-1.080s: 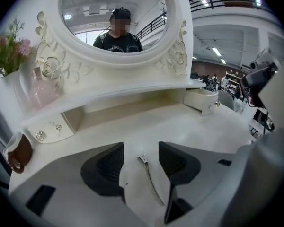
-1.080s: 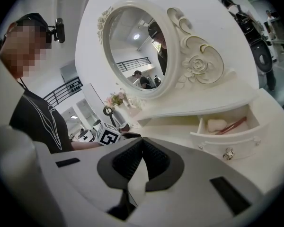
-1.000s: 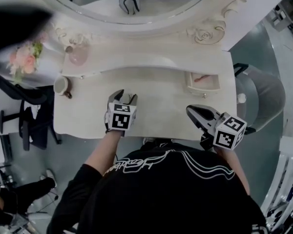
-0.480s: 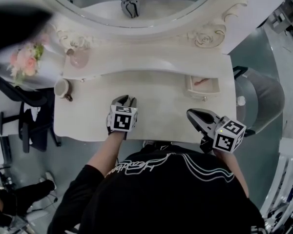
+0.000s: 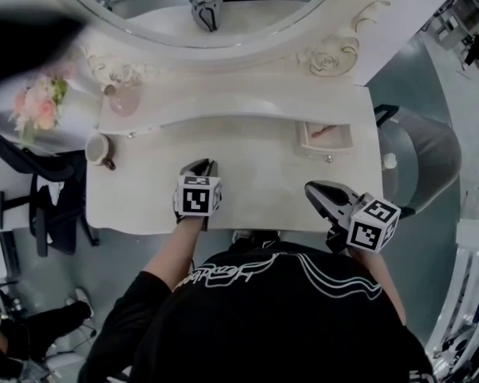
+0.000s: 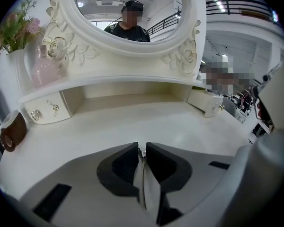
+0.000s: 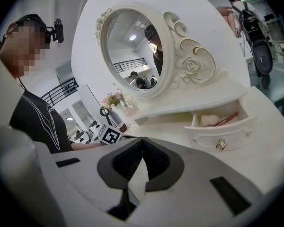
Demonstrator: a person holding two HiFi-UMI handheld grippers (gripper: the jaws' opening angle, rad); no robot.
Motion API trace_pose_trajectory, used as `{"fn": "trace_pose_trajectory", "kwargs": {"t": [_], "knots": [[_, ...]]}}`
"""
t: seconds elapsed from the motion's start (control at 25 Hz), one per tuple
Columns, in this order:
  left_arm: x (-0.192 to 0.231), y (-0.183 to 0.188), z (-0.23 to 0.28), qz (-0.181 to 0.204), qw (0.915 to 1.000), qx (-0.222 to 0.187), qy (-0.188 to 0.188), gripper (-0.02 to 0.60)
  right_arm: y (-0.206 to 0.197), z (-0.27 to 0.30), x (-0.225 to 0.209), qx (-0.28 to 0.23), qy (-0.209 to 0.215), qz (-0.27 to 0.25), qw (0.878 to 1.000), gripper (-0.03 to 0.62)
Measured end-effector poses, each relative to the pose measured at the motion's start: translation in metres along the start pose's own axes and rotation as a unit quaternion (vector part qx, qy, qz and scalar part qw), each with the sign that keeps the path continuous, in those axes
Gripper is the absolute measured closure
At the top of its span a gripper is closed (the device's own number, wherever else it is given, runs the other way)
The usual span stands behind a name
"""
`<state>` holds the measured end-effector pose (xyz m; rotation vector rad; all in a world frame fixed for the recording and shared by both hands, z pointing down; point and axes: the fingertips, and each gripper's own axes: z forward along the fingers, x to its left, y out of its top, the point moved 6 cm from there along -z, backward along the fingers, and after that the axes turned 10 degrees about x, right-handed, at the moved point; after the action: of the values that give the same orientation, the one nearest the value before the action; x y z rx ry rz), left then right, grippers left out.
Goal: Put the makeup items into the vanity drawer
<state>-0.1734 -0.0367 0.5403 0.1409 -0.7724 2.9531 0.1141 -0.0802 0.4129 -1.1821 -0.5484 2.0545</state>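
Broad bare room across the white vanity top [image 5: 263, 170], from the curved near edge to the raised back shelf [image 5: 223, 106] at the far side. Above the near-left part of that open stretch, the left gripper [image 5: 201, 167], tilted down toward the surface, jaws just drawn in to a thin slit with nothing between them. Over the near-right corner, close to the table's edge, the right gripper [image 5: 311, 190], tips pressed together and likewise empty.

On the far right, the vanity drawer [image 5: 327, 138] pulled open, its knobbed front facing the near side and jutting onto the tabletop, narrowing the free way on that side. Inside it, already stowed, a pale pink puff [image 7: 209, 120] and beside it a slim red stick [image 7: 228, 118], both lying flat against the drawer floor.

At the far left, a matching small drawer [image 6: 42, 110] shut under the shelf. Near the left edge of the top, a brown-and-white mug [image 5: 98, 148], well apart from both grippers. Up on the shelf at far left, a pink bottle [image 5: 124, 99]; beyond it, off the table's corner, pink flowers [image 5: 37, 106].

Rising behind the shelf, the oval mirror [image 5: 207, 14] in its carved rose frame. Past the right edge, a grey chair [image 5: 423, 162] hard by the corner.
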Motion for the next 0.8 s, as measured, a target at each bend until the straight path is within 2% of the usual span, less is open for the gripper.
{"fn": "trace_pose_trajectory", "kwargs": {"t": [0.36, 0.8], "knots": [[0.001, 0.008, -0.002, -0.001, 1.0000, -0.004, -0.006, 0.514, -0.007, -0.009, 0.000, -0.014, -0.008, 0.009, 1.000, 0.568], [-0.035, 0.052, -0.012, 0.048, 0.9976, -0.035, -0.034, 0.515, -0.021, -0.036, -0.009, -0.056, -0.038, 0.031, 0.997, 0.568]]}}
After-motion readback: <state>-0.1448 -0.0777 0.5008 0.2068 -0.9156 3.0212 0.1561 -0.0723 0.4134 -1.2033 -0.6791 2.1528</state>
